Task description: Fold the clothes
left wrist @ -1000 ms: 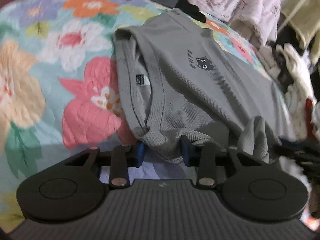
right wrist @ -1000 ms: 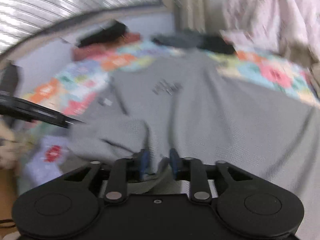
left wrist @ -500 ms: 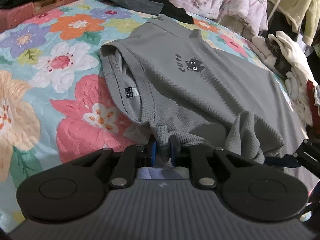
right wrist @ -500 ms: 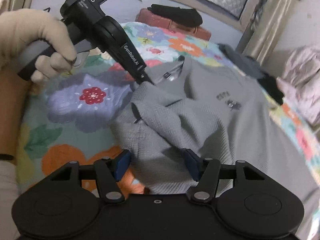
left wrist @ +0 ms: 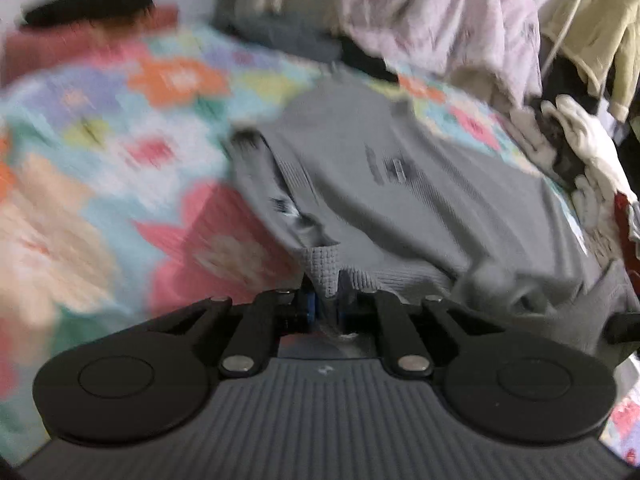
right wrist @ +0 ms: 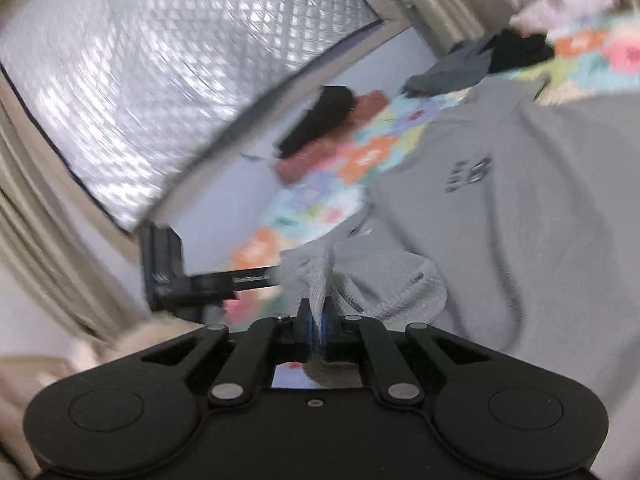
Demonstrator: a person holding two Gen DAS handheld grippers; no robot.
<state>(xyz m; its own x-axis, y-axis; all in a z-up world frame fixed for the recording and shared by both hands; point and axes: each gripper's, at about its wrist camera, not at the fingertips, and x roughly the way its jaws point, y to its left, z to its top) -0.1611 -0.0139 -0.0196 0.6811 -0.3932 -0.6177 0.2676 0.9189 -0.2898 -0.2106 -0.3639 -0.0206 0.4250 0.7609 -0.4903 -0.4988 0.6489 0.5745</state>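
Note:
A grey waffle-knit T-shirt [left wrist: 400, 184] with a small dark chest print lies spread on a floral bedspread [left wrist: 100, 152]. My left gripper [left wrist: 325, 306] is shut on a pinch of the shirt's near edge, below the collar. My right gripper [right wrist: 317, 326] is shut on the shirt's sleeve fabric [right wrist: 384, 280], which bunches in front of it. The shirt body [right wrist: 520, 208] stretches away to the right in the right wrist view. The left gripper's body [right wrist: 192, 280] shows at the left of that view. Both views are blurred.
A pile of pale pink and white clothes [left wrist: 440, 12] lies at the far side of the bed, with dark garments [left wrist: 304, 40] near it. A red box with a black item [right wrist: 332, 128] stands by the wall. A quilted silver window cover [right wrist: 160, 60] fills the wall.
My right gripper has closed on the sleeve fabric; it was open half a second ago. My left gripper stays shut on the shirt edge. Both cameras have swung upward, lifting the fabric.

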